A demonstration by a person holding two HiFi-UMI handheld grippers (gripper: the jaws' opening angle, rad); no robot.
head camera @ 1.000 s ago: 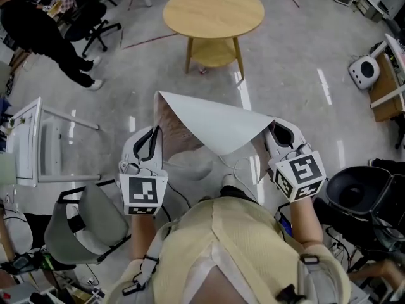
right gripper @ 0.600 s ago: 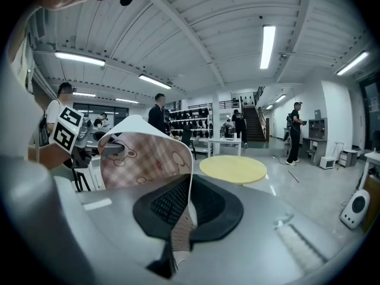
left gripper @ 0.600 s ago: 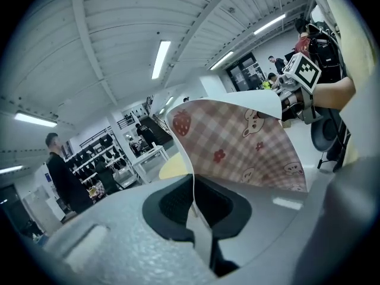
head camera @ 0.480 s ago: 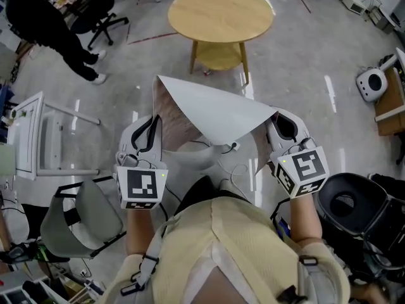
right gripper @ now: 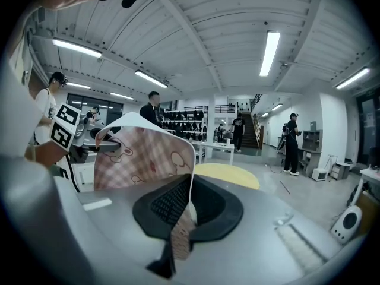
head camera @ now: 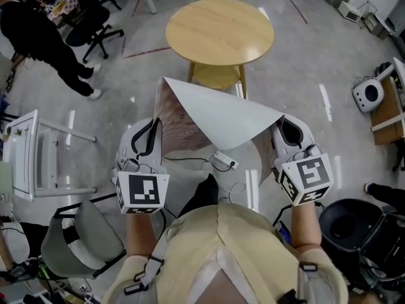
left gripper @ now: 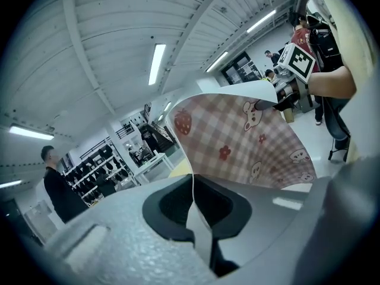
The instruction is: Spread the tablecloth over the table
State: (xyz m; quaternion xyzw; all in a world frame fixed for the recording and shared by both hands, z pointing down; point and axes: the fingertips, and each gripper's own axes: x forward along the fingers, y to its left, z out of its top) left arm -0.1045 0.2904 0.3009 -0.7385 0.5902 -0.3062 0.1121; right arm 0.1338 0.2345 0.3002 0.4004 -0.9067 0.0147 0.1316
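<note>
Left gripper point(head camera: 154, 132) jaws pressed together on one cloth point(head camera: 218, 116) edge, right gripper point(head camera: 283, 124) pinching the other. The cloth arches up in the air between them, just short of the table point(head camera: 219, 27) and its near edge.

We see a round wooden table point(head camera: 219, 30) standing on the glossy grey floor point(head camera: 304, 62), with a lower shelf point(head camera: 217, 75) between its legs. Also on the floor stand a black office chair point(head camera: 92, 24), a white rack point(head camera: 31, 151) and a small white device point(head camera: 366, 95).
</note>
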